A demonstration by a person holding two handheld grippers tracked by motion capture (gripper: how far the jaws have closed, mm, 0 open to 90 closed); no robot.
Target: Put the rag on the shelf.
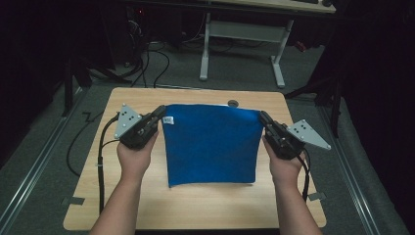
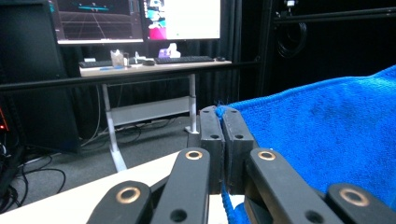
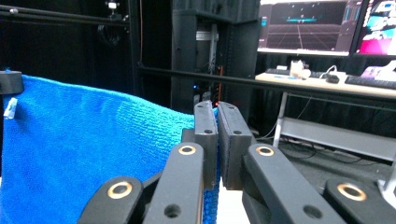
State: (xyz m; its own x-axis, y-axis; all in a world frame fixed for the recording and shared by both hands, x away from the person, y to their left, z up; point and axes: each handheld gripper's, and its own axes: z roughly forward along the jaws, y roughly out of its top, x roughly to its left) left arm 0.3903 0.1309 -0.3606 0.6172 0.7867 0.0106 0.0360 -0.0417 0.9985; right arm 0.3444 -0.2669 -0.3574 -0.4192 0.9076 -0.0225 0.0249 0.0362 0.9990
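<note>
You hold the blue towel (image 1: 210, 144) stretched between your two grippers above the wooden table (image 1: 195, 205). Your left gripper (image 1: 160, 113) has its jaws clamped together on the towel's far left corner, just beside the small white tag (image 1: 169, 120) sewn at that edge. Your right gripper (image 1: 263, 117) is pinched tight on the far right corner. The towel's top edge runs nearly straight from one grip to the other, sagging slightly in the middle. Its two side edges hang down and curve inward, and its near edge lies close to the table surface. Bare table shows on either side of the towel and along its near edge. Beyond the towel's top edge sits a small round grommet (image 1: 233, 103).
</note>
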